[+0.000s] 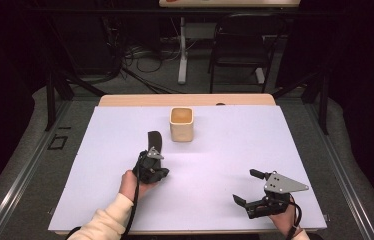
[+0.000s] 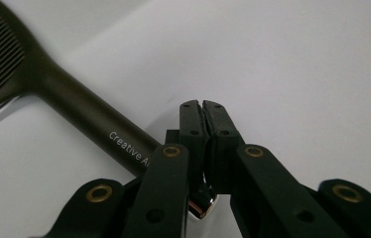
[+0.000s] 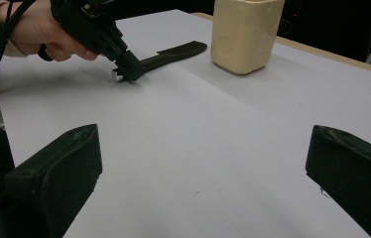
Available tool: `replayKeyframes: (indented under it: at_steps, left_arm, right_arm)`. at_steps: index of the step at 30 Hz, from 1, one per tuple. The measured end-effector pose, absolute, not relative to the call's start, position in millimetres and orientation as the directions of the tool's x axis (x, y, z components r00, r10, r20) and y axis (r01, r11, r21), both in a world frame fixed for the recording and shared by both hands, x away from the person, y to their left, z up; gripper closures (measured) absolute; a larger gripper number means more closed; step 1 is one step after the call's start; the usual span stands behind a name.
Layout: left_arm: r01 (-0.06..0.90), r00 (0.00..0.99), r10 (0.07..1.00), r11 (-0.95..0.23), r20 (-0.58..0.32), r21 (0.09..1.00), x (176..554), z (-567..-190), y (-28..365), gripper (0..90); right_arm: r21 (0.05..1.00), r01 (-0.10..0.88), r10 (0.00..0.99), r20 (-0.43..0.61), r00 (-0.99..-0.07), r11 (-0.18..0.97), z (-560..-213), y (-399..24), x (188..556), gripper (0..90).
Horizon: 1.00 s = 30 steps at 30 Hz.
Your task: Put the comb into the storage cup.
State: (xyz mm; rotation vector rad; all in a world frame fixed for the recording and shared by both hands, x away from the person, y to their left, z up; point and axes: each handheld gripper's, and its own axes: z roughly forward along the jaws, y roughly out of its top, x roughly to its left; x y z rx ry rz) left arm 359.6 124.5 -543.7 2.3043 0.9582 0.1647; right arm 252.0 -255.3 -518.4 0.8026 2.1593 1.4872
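A white sheet (image 1: 215,165) covers the worktop (image 1: 185,100), whose wooden edge shows along the far side. Beyond it, on grey floor (image 1: 25,165), stand a black chair (image 1: 240,45) and a white post (image 1: 182,50), with tangled cables (image 1: 135,55) near them. A black frame leg (image 1: 50,95) rises at the left. A square outline (image 1: 57,142) is marked on the floor beside the worktop.

comb (image 2: 74,106): teeth cut off at left edge | handle end hidden under left gripper (image 2: 203,124) jaws
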Motion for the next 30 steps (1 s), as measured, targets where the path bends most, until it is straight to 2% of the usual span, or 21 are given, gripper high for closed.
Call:
replayKeyframes:
  at_steps: [30]
  left_arm:
    - [0.63, 0.676, 0.73, -0.5, -0.102, 0.594, 362.2, -542.4, 141.2, 85.8]
  right_arm:
    - [0.935, 0.229, 0.652, -0.002, -0.758, 0.269, -518.4, -255.1, 252.2, 0.7]
